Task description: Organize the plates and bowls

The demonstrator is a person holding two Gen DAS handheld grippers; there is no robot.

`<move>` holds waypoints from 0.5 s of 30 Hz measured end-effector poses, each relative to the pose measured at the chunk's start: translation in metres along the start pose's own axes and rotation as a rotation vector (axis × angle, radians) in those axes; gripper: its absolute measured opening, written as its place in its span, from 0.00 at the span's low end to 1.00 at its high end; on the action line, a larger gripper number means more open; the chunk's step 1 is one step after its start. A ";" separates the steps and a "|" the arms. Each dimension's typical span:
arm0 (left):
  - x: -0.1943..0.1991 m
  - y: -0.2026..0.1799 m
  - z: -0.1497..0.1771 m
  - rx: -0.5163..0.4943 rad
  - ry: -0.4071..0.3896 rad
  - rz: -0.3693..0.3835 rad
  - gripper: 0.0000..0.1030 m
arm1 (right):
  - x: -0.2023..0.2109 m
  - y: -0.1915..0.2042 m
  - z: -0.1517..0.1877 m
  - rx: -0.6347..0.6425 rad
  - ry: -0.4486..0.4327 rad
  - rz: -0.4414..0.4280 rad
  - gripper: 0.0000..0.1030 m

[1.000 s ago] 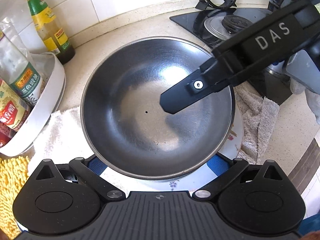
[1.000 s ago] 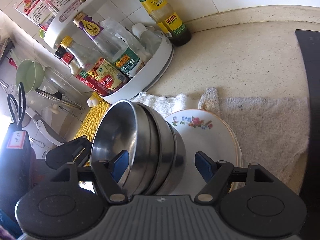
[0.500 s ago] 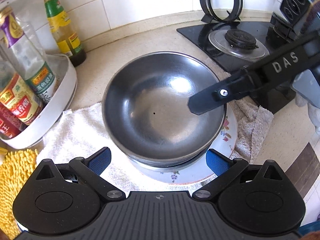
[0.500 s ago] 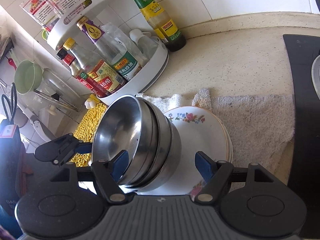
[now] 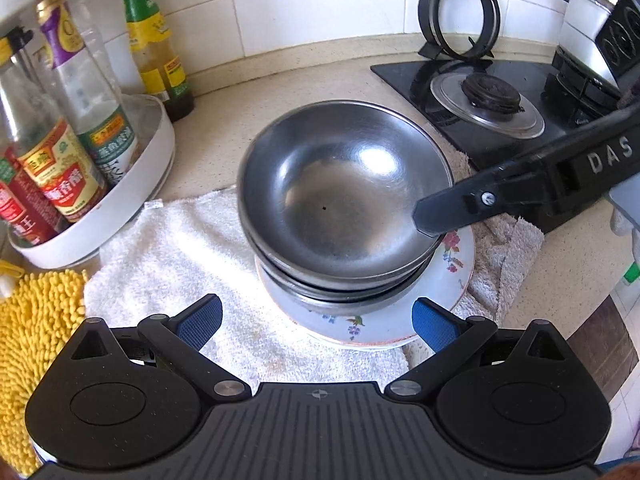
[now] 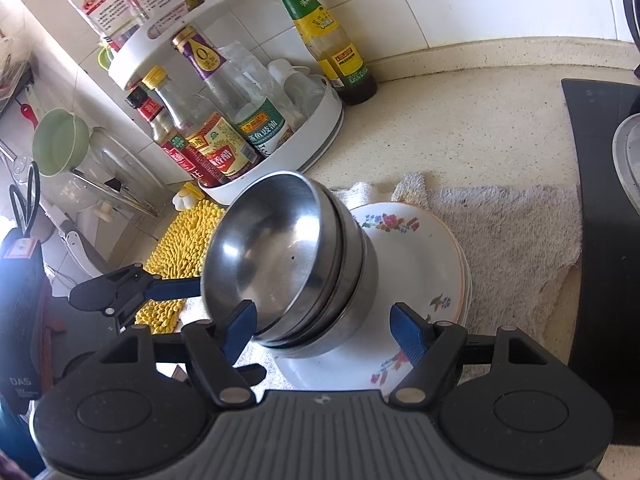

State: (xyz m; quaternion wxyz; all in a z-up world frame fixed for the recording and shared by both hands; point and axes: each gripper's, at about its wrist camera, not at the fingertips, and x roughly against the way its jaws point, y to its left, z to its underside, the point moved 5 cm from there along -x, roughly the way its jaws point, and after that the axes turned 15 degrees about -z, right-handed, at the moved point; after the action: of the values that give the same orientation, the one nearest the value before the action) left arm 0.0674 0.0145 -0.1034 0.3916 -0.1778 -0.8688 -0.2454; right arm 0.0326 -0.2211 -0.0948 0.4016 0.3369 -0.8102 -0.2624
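Three nested steel bowls (image 5: 340, 200) stand on a stack of floral plates (image 5: 452, 264), which rests on a white towel (image 5: 180, 256). My left gripper (image 5: 316, 326) is open just short of the plates' near edge, holding nothing. Of my right gripper's fingers (image 5: 448, 210), only one shows here, lying over the top bowl's right rim. In the right wrist view, my right gripper (image 6: 324, 328) is open around the near side of the steel bowls (image 6: 288, 264), above the floral plates (image 6: 424, 264). My left gripper (image 6: 176, 286) sits open beyond the bowls.
A white turntable rack (image 5: 120, 196) of sauce bottles stands at the left, with a green-capped bottle (image 5: 154, 44) behind it. A yellow chenille mat (image 5: 28, 332) lies at the near left. The black gas hob (image 5: 488, 100) and a white pot (image 5: 584, 16) fill the right.
Both grippers have drawn back from the bowl stack. The right finger slid from the middle of the top bowl out to its right rim. The bowls and plates stayed put.
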 end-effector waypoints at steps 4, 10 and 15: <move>0.008 0.006 0.005 0.043 -0.002 0.002 1.00 | 0.009 0.010 0.009 0.013 -0.009 0.015 0.74; 0.018 0.008 0.015 0.086 0.005 0.001 1.00 | 0.020 0.028 0.031 0.034 -0.013 0.056 0.74; 0.025 0.009 0.023 0.138 0.012 -0.039 1.00 | 0.027 0.032 0.052 0.028 -0.025 0.136 0.74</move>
State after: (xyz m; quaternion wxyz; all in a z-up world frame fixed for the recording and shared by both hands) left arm 0.0420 0.0377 -0.0946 0.4033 -0.1321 -0.8846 -0.1933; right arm -0.0333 -0.2133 -0.0882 0.4035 0.2832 -0.8398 -0.2275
